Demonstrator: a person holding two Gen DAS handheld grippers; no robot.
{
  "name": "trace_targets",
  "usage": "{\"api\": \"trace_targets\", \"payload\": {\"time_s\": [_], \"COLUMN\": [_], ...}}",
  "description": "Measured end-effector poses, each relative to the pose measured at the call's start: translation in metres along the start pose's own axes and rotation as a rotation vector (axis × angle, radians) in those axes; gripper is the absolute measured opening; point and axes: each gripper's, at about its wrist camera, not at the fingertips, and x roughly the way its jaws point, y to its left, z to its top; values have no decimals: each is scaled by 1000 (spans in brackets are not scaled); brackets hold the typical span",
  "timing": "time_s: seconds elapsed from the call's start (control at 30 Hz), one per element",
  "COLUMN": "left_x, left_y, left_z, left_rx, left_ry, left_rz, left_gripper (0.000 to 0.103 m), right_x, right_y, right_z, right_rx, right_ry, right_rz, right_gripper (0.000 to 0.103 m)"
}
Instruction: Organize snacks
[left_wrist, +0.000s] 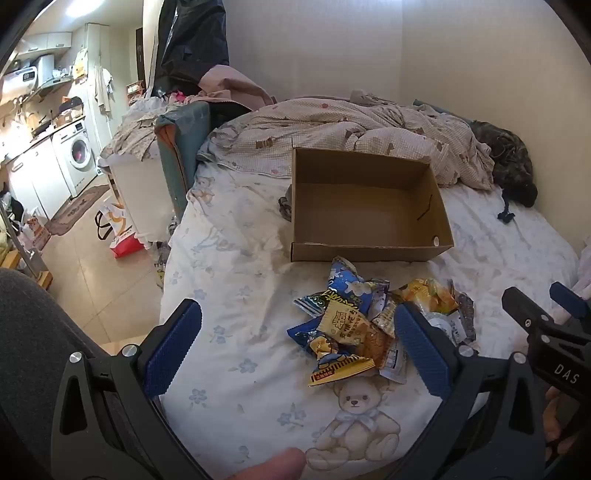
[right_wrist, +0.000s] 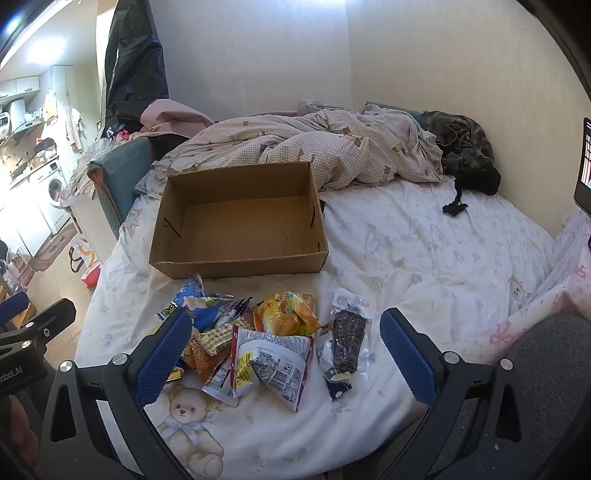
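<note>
Left wrist view. Left claw (left_wrist: 295, 343): jaws spread wide, nothing between the pads, hovering over the bed (left_wrist: 240, 369). Snack pile (left_wrist: 354, 325): loose packets heaped on the white bear-print sheet, just ahead of the claw and toward its right finger; blue packet (left_wrist: 347, 286) at the far edge, orange-yellow packet (left_wrist: 428, 291) behind the right finger. Cardboard box (left_wrist: 365, 206): open-topped, empty, just beyond the pile. Rumpled quilt (left_wrist: 351, 125): past the box. Right claw (left_wrist: 546, 306): partly visible at the far right edge.

Right wrist view. Right claw (right_wrist: 288, 354): jaws wide, holding nothing, above the sheet. Snack pile (right_wrist: 258, 339): between the fingers and toward the left one; white packet with barcode (right_wrist: 269, 365) nearest, yellow packet (right_wrist: 288, 314) behind it, dark bar in clear wrap (right_wrist: 345, 343) lying apart to the right. Cardboard box (right_wrist: 240, 221): ahead and left, empty. Dark garment (right_wrist: 465, 155): far right, against the wall.
</note>
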Motion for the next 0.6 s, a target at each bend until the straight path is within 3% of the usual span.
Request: {"api": "trace_targets", "payload": {"time_s": [0.13, 0.6], "left_x": [0, 1], "left_y": [5, 3], "left_z": [0, 0], "left_rx": [-31, -13], "left_ry": [12, 16], "left_rz": [-32, -11], "left_gripper": [103, 103], "right_x": [0, 0], "right_y": [0, 0], "right_z": [0, 0], "right_rx": [0, 1], "right_ry": [-3, -4], "right_rz": [0, 0], "right_gripper": [103, 103]}}
